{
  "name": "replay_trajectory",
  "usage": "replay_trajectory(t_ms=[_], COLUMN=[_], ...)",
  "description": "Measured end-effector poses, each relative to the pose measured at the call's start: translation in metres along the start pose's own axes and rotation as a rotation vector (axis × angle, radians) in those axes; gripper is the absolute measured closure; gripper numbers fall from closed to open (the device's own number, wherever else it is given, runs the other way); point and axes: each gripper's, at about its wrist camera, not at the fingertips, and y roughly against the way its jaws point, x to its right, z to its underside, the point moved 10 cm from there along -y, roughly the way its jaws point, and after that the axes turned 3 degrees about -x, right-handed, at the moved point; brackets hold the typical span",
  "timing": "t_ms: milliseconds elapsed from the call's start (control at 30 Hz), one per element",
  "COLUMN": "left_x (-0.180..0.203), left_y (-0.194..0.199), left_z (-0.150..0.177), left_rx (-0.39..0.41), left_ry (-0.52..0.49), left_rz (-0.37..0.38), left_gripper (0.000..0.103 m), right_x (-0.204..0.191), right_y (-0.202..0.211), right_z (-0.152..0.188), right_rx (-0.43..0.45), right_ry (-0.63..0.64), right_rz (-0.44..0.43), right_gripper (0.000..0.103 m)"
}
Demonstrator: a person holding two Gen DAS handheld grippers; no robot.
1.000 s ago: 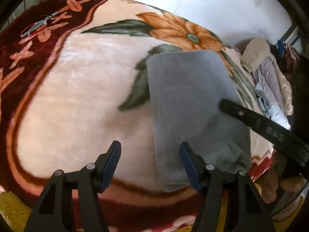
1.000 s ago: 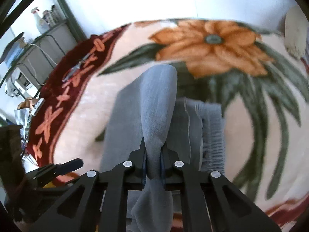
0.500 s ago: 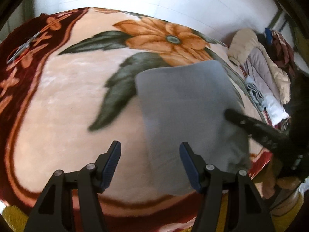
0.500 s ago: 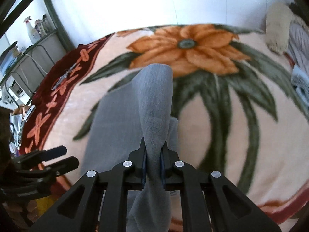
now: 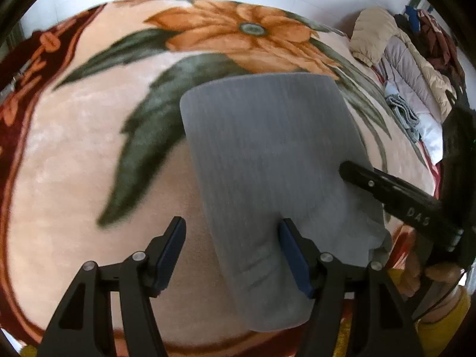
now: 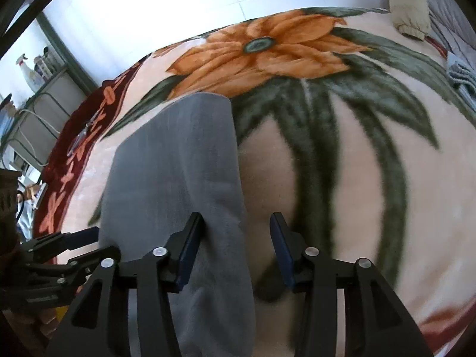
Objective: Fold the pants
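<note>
The grey pants (image 5: 267,154) lie folded into a thick rectangle on the flowered blanket (image 5: 74,148). My left gripper (image 5: 232,238) is open above their near left edge, and that edge of cloth sits between the fingers without being pressed. The right gripper (image 5: 386,190) reaches in from the right over the far side of the pile. In the right wrist view the pants (image 6: 178,163) lie flat, and my right gripper (image 6: 235,229) has its jaws opening. The cloth's right edge rests loose between them, beside the left pad (image 6: 190,238). The left gripper (image 6: 68,244) shows at the lower left.
Jackets and folded clothes (image 5: 401,59) are heaped at the blanket's far right. A metal rack with a spray bottle (image 6: 26,71) stands beyond the dark red border. A small metal tool (image 6: 80,136) lies on that border. A hand (image 5: 431,270) holds the right gripper.
The right gripper has let go of the raised fold of pants, its jaws have parted, and the fold now lies flat. The left gripper has shifted so the pants' edge sits between its fingers.
</note>
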Motion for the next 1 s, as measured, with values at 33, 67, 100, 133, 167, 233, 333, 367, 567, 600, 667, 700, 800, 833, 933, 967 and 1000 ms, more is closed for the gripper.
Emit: replay_trajectory(t_ms=[33,67,100,133,167,233,333,367,567,600,667,700,800,833,933,967,1000], left_x=[0.0,0.001,0.002,0.004,0.006,0.012,0.022,0.025,0.032,0.032,0.03,0.029,0.029,0.03,0.03,0.029,0.028], left_y=[0.005,0.01,0.016,0.021,0.026,0.029,0.024,0.02,-0.003,-0.007,-0.013,-0.013,-0.012,-0.01,0.003,0.009,0.015], left_z=[-0.001,-0.001,0.0,0.002,0.003,0.005,0.013,0.016,0.049,0.054,0.062,0.064,0.064,0.064,0.059,0.056,0.053], left_rx=[0.008,0.014,0.017,0.023,0.027,0.022,-0.004,-0.012,-0.085,-0.104,-0.123,-0.12,-0.108,-0.105,-0.069,-0.051,-0.033], left_ry=[-0.009,-0.015,-0.018,-0.015,-0.014,-0.012,-0.001,0.0,-0.025,-0.021,0.006,0.013,0.001,-0.002,-0.011,-0.017,-0.02], left_rz=[-0.015,-0.02,-0.014,-0.001,0.015,0.041,0.068,0.072,0.011,0.015,0.033,0.038,0.043,0.047,0.061,0.065,0.066], left_gripper=[0.036,0.036,0.036,0.036,0.036,0.035,0.035,0.035,0.035,0.035,0.035,0.034,0.034,0.034,0.034,0.034,0.034], right_x=[0.0,0.001,0.0,0.0,-0.003,-0.009,-0.02,-0.021,0.001,0.003,0.006,0.007,0.009,0.009,0.005,0.002,-0.002], right_y=[0.009,0.02,0.032,0.04,0.051,0.063,0.063,0.057,0.012,0.008,0.007,0.008,0.012,0.014,0.032,0.038,0.046], right_z=[-0.001,-0.001,0.001,0.004,0.008,0.017,0.032,0.038,0.075,0.08,0.085,0.087,0.089,0.089,0.078,0.072,0.064], right_rx=[0.012,0.019,0.023,0.023,0.023,0.021,0.0,-0.015,-0.126,-0.13,-0.125,-0.124,-0.134,-0.135,-0.096,-0.067,-0.03], right_ry=[0.021,0.047,0.071,0.081,0.087,0.08,0.071,0.072,0.07,0.067,0.046,0.042,0.05,0.046,0.024,0.025,0.025], right_rz=[0.022,0.054,0.072,0.071,0.05,-0.001,-0.066,-0.061,0.06,0.06,0.045,0.04,0.04,0.036,0.016,0.009,0.0], right_gripper=[0.061,0.061,0.061,0.062,0.062,0.062,0.062,0.063,0.066,0.067,0.066,0.066,0.065,0.065,0.065,0.065,0.064])
